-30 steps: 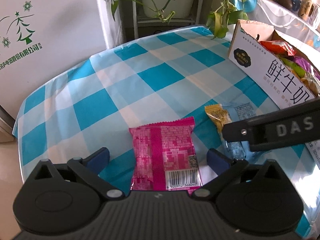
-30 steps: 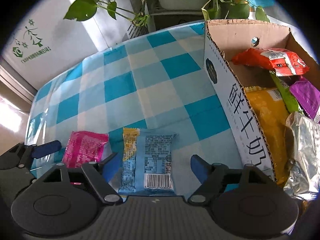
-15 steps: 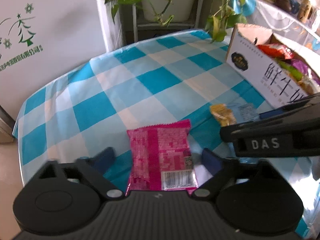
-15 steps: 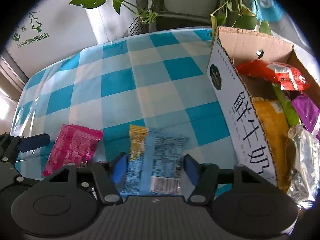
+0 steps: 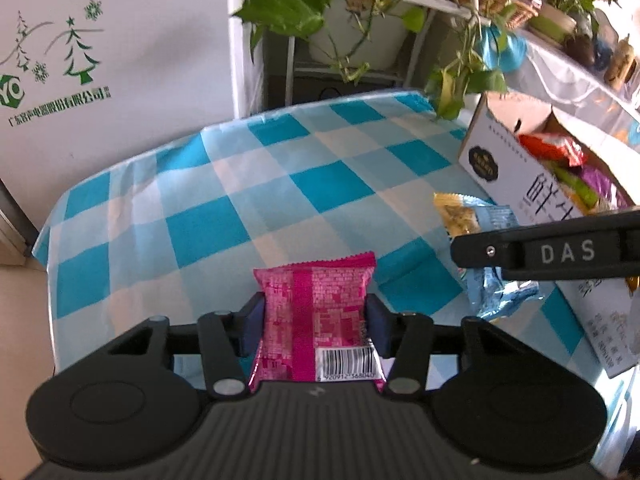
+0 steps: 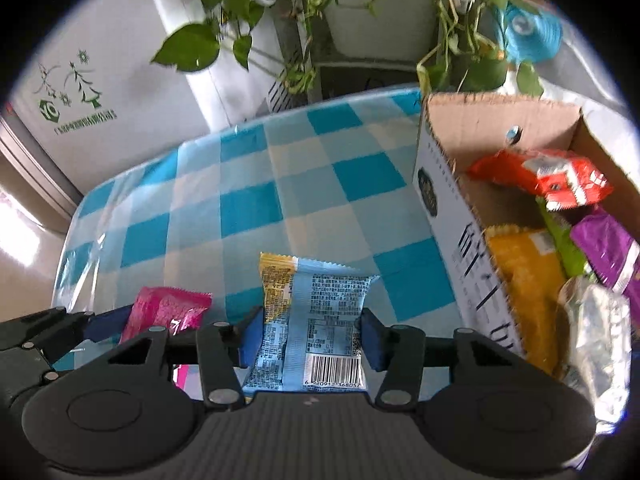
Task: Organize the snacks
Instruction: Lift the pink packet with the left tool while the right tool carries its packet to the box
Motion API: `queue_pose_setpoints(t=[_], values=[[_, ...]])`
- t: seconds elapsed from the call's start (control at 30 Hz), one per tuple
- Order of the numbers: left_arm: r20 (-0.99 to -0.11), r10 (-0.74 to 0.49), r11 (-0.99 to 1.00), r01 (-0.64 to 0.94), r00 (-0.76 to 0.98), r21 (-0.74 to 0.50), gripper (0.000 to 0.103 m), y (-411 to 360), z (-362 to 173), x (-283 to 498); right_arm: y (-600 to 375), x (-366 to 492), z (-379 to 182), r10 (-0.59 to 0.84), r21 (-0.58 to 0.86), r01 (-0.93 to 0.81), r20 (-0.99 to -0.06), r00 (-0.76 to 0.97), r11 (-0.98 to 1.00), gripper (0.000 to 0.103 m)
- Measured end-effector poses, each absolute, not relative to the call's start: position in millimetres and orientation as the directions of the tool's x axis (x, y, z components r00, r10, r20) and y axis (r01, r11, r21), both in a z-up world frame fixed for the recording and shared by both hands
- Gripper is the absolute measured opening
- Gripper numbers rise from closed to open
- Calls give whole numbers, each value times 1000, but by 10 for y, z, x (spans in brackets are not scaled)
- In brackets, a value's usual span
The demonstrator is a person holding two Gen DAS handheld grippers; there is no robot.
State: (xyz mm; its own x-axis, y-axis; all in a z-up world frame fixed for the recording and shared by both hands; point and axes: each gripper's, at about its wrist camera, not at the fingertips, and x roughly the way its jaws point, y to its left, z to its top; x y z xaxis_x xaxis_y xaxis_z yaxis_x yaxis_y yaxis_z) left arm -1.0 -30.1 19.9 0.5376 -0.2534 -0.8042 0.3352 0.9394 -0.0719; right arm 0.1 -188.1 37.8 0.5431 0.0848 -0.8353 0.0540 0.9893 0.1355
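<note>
On the table (image 5: 256,184), which wears a blue-and-white checked cloth, two snack packets are each clamped by a hand-held gripper. The left hand-held gripper (image 5: 314,320) has its blue pads pressed against both long sides of the pink packet (image 5: 314,304), barcode end nearest the camera; the jaws are drawn in snug on it, and the packet's far end points out over the cloth. The right hand-held gripper (image 6: 310,336) is closed in the same way on the light-blue packet (image 6: 316,312), which has a yellow strip along its left edge and a barcode at the near end. In the left wrist view that blue packet (image 5: 494,240) shows just to the right of the pink one, partly behind the black arm of the right tool marked DAS. In the right wrist view the pink packet (image 6: 166,308) sits low at the left, beside the blue one.

To the right stands an open cardboard box (image 6: 452,216), white outside with dark lettering, close to the blue packet. Inside lie an orange-red packet (image 6: 552,176), a yellow packet (image 6: 524,276), a green one, a purple packet (image 6: 608,244) and a silvery foil bag (image 6: 596,328). Beyond the table's far edge hang leafy green plants (image 5: 296,4), and a white board with green tree logos (image 5: 60,60) stands at the left.
</note>
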Motion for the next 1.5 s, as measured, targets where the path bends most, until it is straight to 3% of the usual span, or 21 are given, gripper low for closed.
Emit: queue_pose_setpoints(t=[0.63, 1.5], values=[[-771, -235, 967, 227, 592, -121, 51, -145, 380, 57, -1870, -66, 520, 88, 122, 18, -802, 591, 992, 56], [-673, -264, 964, 181, 691, -193, 51, -131, 788, 2, -2222, -398, 1140, 111, 152, -10, -674, 730, 988, 57]])
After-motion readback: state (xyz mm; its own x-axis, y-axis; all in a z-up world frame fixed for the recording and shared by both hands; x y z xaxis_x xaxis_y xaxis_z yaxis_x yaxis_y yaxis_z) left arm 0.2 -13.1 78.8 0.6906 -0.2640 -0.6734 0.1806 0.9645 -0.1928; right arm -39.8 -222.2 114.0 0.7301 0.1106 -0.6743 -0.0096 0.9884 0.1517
